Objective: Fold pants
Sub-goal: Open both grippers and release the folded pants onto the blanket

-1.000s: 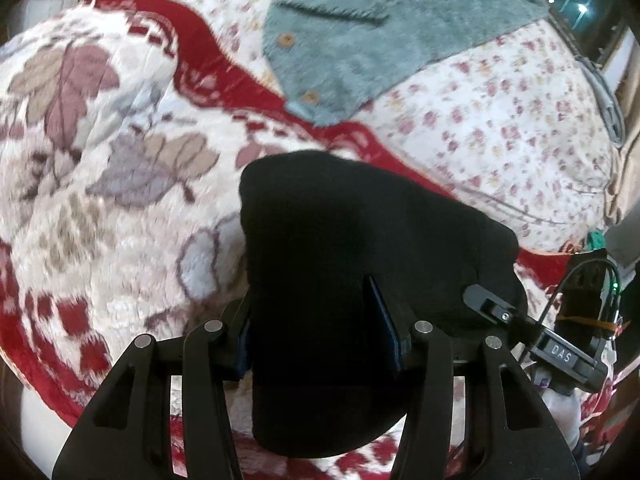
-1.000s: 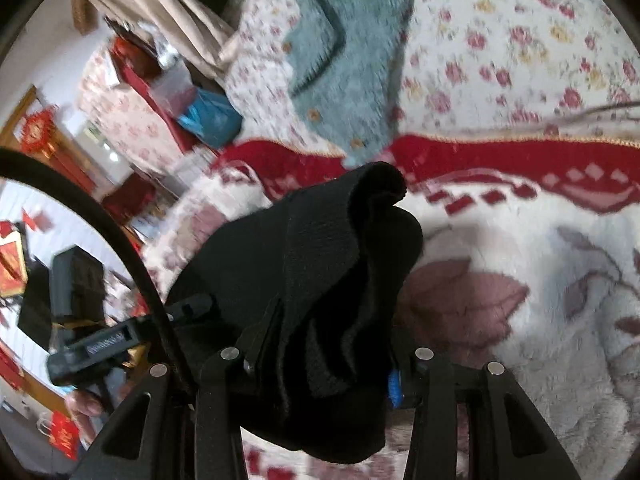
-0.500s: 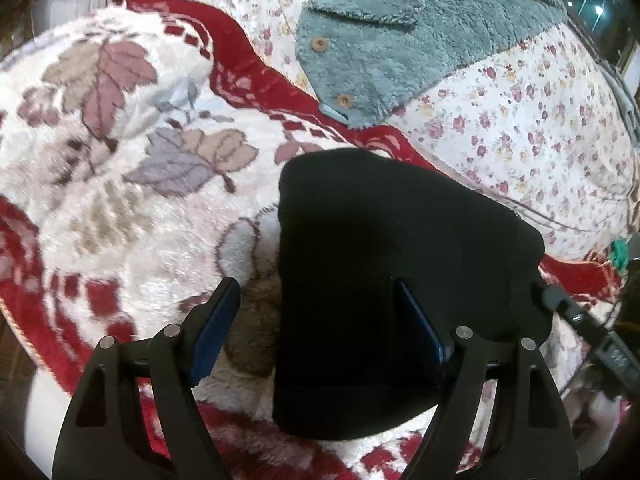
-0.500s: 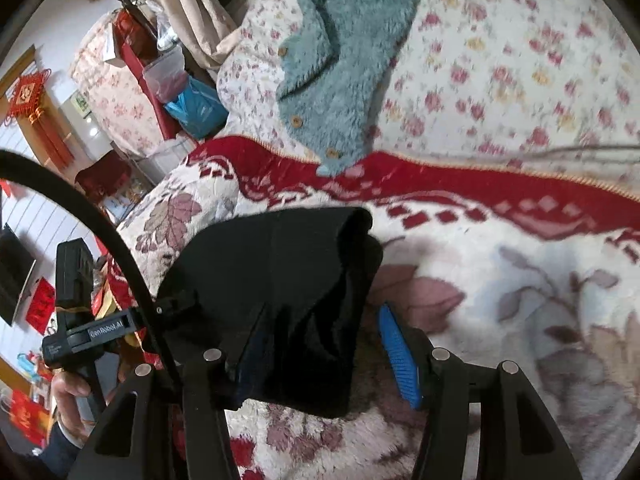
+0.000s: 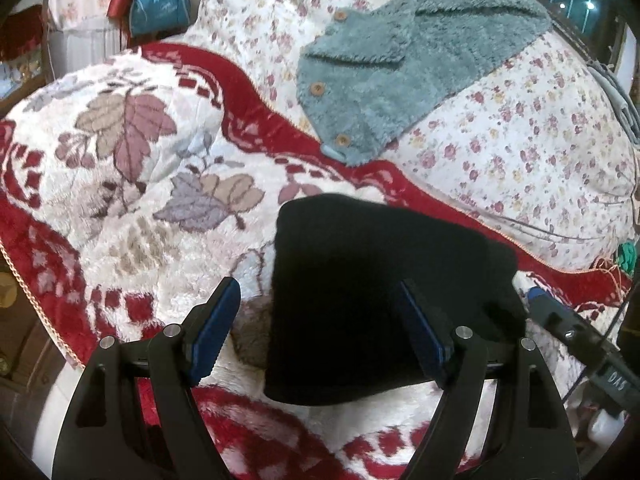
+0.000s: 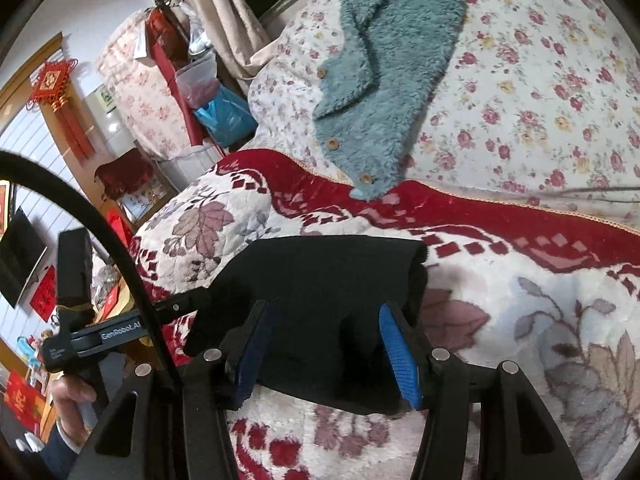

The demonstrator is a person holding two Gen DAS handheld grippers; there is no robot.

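The black pants (image 5: 380, 280) lie folded in a compact block on the red and white leaf-patterned blanket (image 5: 132, 184). My left gripper (image 5: 320, 332) is open, its jaws spread over the block's near left corner, holding nothing. In the right wrist view the same black pants (image 6: 320, 280) lie flat, and my right gripper (image 6: 326, 352) is open over their near edge with blue pads (image 6: 396, 348) clear of the cloth. The left gripper's body (image 6: 108, 332) shows at the left of that view.
A teal fleece garment with wooden buttons (image 5: 400, 64) lies on the floral quilt (image 5: 520, 140) beyond the blanket. A blue bag (image 5: 160, 0) and furniture stand past the bed's far left. A cable (image 6: 580, 192) runs across the quilt.
Both grippers opened and let go of the black pants, which dropped flat onto the blanket. Both grippers then drew back a little from the folded block.
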